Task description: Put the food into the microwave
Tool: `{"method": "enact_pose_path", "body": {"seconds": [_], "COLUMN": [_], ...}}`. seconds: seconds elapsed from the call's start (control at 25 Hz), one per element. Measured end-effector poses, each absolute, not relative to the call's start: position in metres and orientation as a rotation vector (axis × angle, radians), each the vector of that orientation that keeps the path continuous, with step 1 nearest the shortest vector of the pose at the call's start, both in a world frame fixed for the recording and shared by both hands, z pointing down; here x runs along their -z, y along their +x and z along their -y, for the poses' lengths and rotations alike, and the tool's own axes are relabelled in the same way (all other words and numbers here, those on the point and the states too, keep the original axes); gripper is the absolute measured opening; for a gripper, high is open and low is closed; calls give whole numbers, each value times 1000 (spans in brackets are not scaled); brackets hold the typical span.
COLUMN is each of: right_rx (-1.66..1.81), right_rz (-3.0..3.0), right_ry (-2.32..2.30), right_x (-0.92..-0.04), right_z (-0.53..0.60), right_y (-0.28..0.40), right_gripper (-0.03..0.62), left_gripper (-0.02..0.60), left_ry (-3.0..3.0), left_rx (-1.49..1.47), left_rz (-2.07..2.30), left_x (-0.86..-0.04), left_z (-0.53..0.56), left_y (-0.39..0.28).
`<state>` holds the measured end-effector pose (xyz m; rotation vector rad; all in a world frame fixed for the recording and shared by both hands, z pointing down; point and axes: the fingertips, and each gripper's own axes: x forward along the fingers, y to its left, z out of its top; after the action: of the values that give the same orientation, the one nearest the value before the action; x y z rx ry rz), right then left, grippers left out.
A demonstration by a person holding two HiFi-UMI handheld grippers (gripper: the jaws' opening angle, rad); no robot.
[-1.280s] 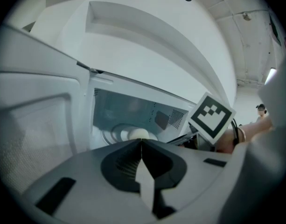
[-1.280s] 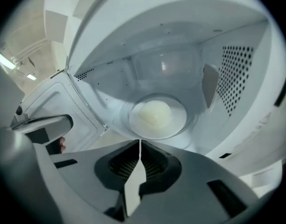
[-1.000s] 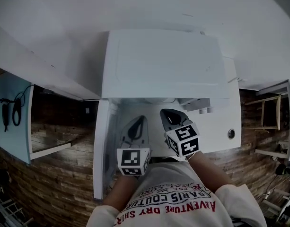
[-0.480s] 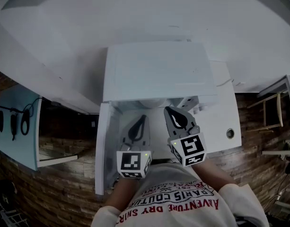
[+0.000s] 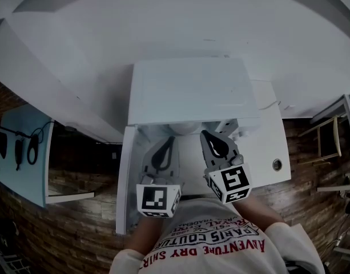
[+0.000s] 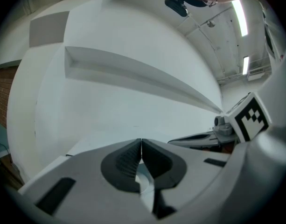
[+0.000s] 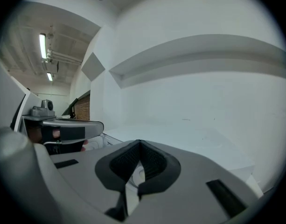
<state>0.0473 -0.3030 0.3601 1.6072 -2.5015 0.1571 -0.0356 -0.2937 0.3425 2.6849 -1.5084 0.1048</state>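
A white microwave (image 5: 192, 90) is seen from above, its door (image 5: 124, 181) swung open to the left. A pale round rim (image 5: 183, 129) shows just inside the opening; no food can be made out. My left gripper (image 5: 168, 140) and right gripper (image 5: 208, 135) are side by side in front of the opening, pointing at it. In the left gripper view the left gripper (image 6: 141, 141) has its pads pressed together with nothing between them. The right gripper (image 7: 140, 143) looks the same in its own view. Both look over the microwave's flat top (image 7: 189, 134) at a white wall.
The microwave stands on a white counter (image 5: 272, 147) with a small round fitting (image 5: 277, 164) to its right. A wall ledge (image 6: 133, 71) runs above. A blue panel with hanging cables (image 5: 26, 147) is at left and a wooden frame (image 5: 329, 147) at right, over a wooden floor.
Both grippers have risen in front of the open microwave and now stand more level, side by side. Their jaws stayed shut throughout.
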Motion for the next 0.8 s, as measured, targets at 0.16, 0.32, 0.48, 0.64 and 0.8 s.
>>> {"method": "enact_pose_path", "body": {"seconds": [0.16,0.32,0.48,0.64,0.8], "right_rx": [-182,-223,-227,-235,-252], "right_rz": [2518,2517,2506,2498,2490], "right_ry": [1593,1579,1579,1579,1579], "right_x": [-361,-365,-367,-371,-377], "right_z": [303,300,297,296,295], "right_y": [44,43,41,41,42], "right_gripper": [11,11,11,11,11], "left_gripper": [8,8,6,6,8], "left_ry": [2677,2667,2659,2654,2652], "left_rx": [-111,-121,-124,-126,-132], "left_rz": [1513,1510,1503,1499,1490], "left_x": [-345,-349,-352,-354,-358], "left_z": [295,293,292,292,291], "left_y": [-38,-40,-41,-40,-39]}}
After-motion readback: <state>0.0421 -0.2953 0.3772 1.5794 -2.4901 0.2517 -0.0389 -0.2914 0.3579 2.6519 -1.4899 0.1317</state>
